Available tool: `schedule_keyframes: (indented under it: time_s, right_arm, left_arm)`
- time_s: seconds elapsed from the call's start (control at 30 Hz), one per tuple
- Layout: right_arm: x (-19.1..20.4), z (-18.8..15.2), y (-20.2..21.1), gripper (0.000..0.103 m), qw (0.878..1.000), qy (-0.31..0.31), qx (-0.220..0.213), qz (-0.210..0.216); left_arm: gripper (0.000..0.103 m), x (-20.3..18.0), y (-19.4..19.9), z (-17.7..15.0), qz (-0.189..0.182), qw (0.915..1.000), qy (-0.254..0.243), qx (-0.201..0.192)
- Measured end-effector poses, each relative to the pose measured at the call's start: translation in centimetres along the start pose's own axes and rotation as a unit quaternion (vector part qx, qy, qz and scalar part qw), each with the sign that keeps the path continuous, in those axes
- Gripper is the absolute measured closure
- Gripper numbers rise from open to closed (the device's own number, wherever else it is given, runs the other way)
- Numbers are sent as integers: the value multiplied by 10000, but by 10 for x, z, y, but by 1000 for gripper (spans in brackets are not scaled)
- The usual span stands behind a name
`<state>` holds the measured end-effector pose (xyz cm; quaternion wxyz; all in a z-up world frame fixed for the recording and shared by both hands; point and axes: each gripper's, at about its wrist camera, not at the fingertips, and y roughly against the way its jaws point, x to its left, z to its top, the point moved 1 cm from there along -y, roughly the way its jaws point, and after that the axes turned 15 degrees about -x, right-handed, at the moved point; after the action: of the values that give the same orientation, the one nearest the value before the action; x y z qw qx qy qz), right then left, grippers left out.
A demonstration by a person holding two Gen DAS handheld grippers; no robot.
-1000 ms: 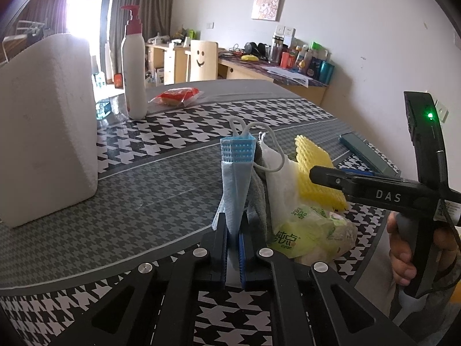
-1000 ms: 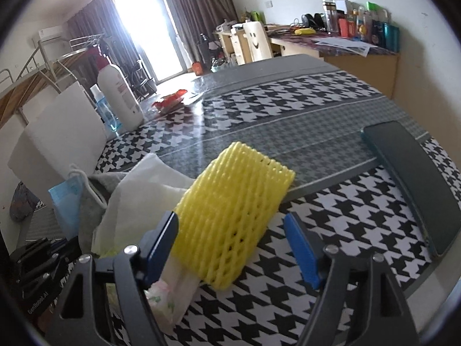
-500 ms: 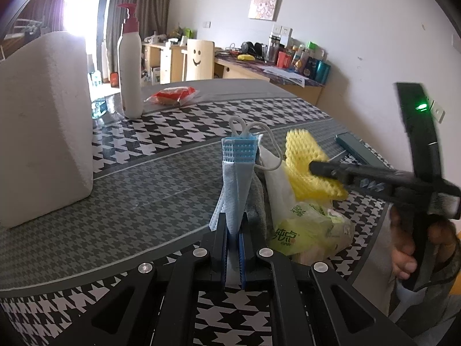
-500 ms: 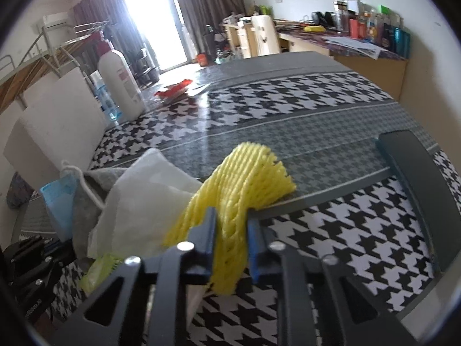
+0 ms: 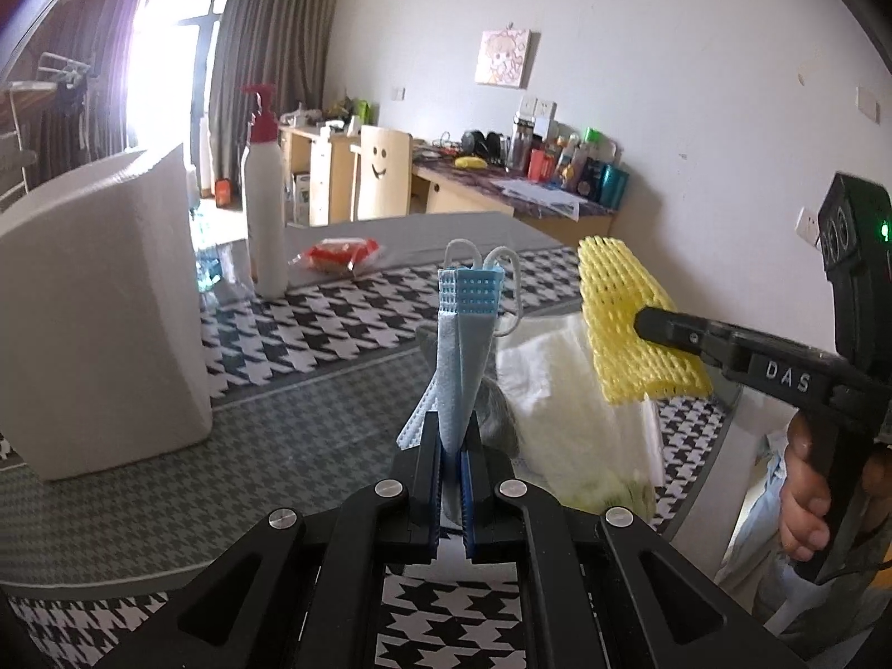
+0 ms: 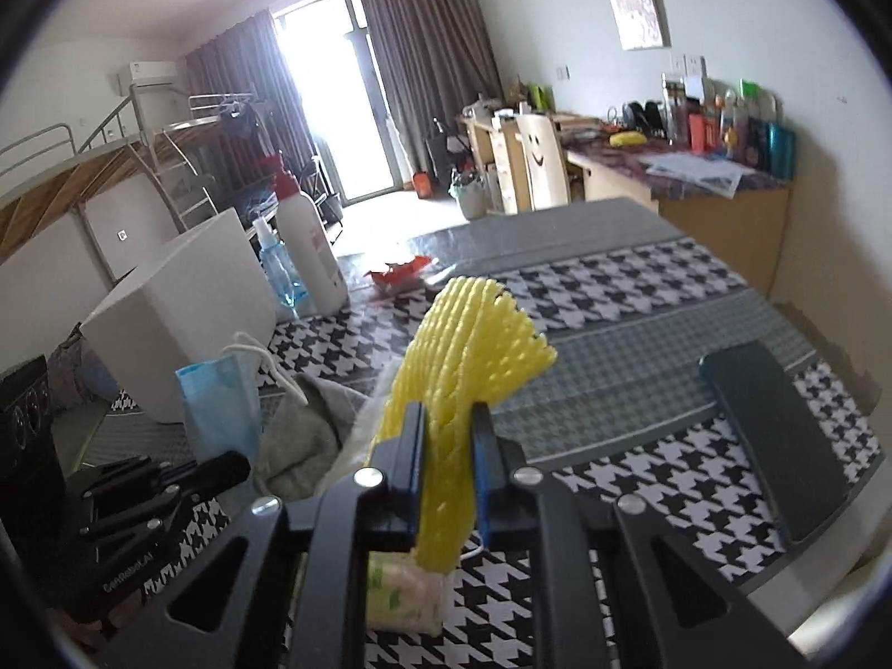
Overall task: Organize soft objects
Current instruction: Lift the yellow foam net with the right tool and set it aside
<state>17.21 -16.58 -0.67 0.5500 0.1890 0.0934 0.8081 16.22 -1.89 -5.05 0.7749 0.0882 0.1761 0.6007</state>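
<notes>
Houndstooth tablecloth covers the whole table up front, where the left gripper is pinching a folded blue face mask upright and the right gripper is squeezing a yellow foam net. Between them: grey cloth, white plastic bag. Further out, a white box, pump bottle, red packet, then a cluttered desk against the wall.
</notes>
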Motion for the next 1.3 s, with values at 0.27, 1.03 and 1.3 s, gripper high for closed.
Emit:
schedule_keyframes:
  time_s: [0.27, 1.03, 1.3]
  right_arm:
    - [5, 11, 4, 84, 9993, 152, -180, 274]
    - [-18, -33, -41, 43, 9955, 546, 553, -542]
    - [12, -40, -12, 43, 9944, 880, 547, 182]
  left_arm:
    - [98, 5, 8, 7, 84, 9999, -25, -130]
    - [98, 32, 12, -4, 399, 9992, 85, 8]
    - [98, 32, 17, -4, 293, 9995, 96, 8]
